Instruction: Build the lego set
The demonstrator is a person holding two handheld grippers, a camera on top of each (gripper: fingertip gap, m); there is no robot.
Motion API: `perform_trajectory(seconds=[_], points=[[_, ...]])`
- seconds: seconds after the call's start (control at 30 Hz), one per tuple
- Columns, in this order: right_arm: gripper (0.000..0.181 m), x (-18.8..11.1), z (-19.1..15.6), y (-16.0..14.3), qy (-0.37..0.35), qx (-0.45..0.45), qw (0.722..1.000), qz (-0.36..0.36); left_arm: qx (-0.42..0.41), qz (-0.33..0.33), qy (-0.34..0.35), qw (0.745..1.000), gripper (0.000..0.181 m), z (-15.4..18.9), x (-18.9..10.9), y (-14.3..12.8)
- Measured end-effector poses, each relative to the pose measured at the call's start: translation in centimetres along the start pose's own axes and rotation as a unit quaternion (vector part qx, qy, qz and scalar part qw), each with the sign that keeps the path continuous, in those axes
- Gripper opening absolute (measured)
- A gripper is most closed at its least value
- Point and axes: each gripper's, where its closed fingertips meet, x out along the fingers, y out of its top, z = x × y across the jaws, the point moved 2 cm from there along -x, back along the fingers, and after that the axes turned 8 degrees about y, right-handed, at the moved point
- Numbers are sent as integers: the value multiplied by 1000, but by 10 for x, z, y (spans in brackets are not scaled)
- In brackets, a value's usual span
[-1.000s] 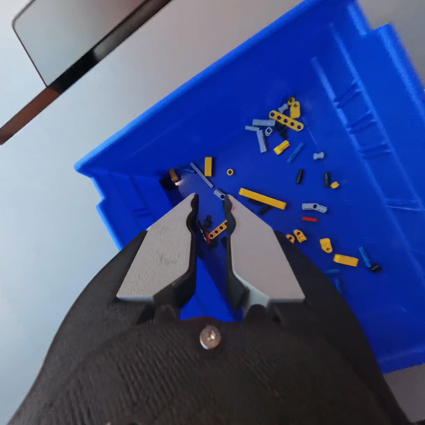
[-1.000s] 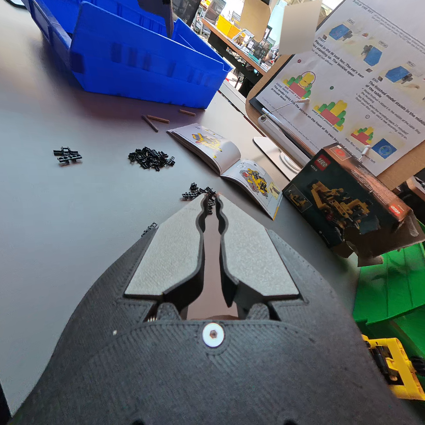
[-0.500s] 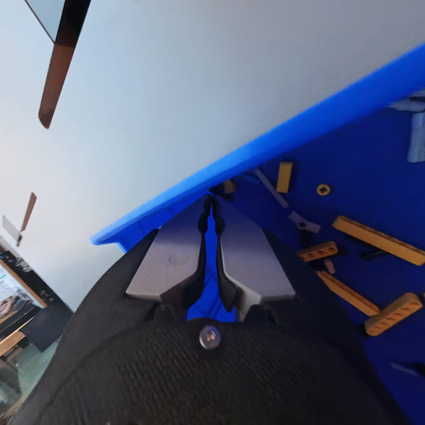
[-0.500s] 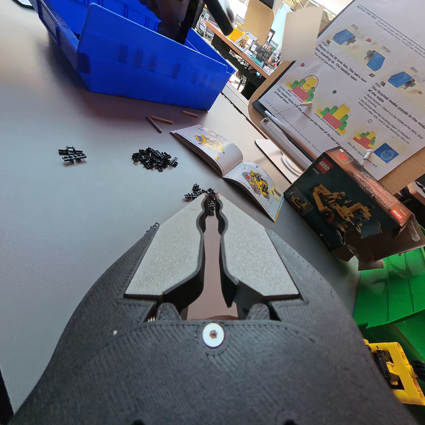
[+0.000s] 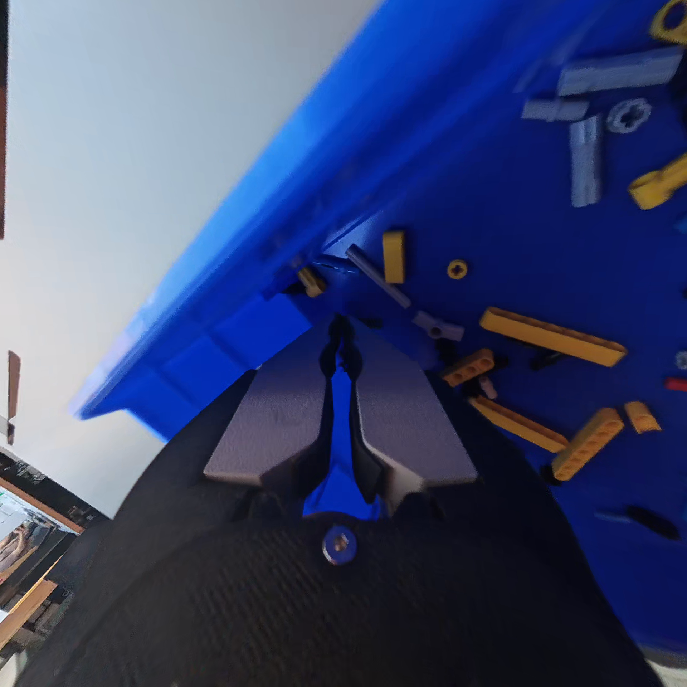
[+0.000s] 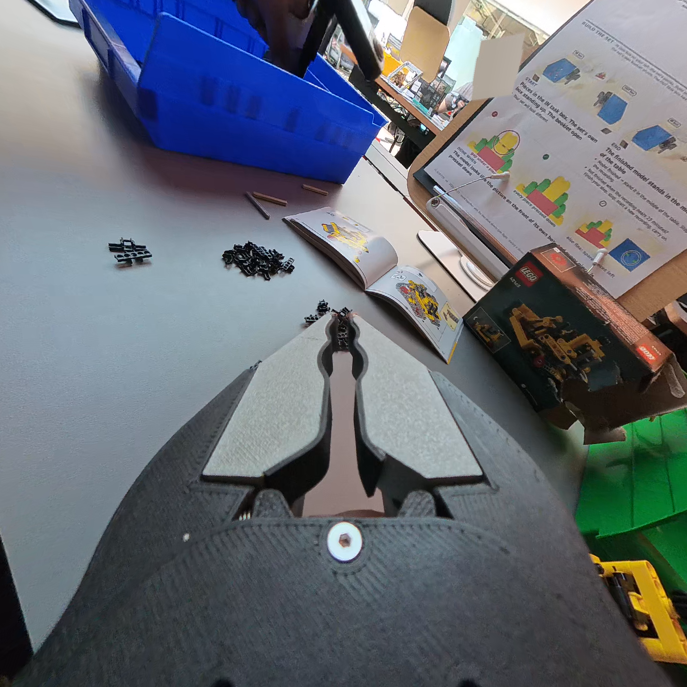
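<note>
Since the earlier frames, the left gripper [image 5: 341, 329] has dropped from above the blue bin [image 5: 260, 208] to its near corner, and its jaws have gone from apart to nearly together. A small dark part appears to sit between the tips, but blur prevents confirming a grip. Right-side view changed little over the same interval.

Left wrist view, near to far: the fingertips sit low inside the bin, close to the wall. Just to their right lie a short yellow beam [image 5: 469, 367] and a grey connector [image 5: 438, 330]. Farther right are a long yellow beam [image 5: 552, 336] and another yellow beam [image 5: 586, 444]. Beyond the tips, a grey axle [image 5: 377, 276] and a small yellow piece [image 5: 393, 256] rest near the corner. Grey pieces [image 5: 585, 160] lie at the far upper right.

Right wrist view, near to far: the right gripper [image 6: 342, 321] rests low over the dark table [image 6: 93, 353], jaws nearly together, with small black pieces [image 6: 342, 336] visible in the narrow gap; whether they are pinched cannot be told. More black parts [image 6: 316, 314] lie just beside the tips. An open instruction booklet [image 6: 375, 267] lies ahead to the right, the set's box [image 6: 568, 334] beside it. A pile of black links [image 6: 258, 258] and a small black assembly [image 6: 129, 252] sit farther out, well apart. Thin brown rods [image 6: 269, 198] lie before the bin's outer wall.
</note>
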Motion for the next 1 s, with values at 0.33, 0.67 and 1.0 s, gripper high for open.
perform_trajectory(seconds=[0.33,0.67,1.0], points=[[1,0,-1,0,1,-2,1000,-1,-13,18,-8,1000,5,-2,-8,3],[1,1,-1,-1,2,-3,1000,-2,-32,2,-71,997,12,10,-2,-1],[0,0,-3,0,4,-7,1000,-1,-20,0,-76,997,12,14,-4,-7]])
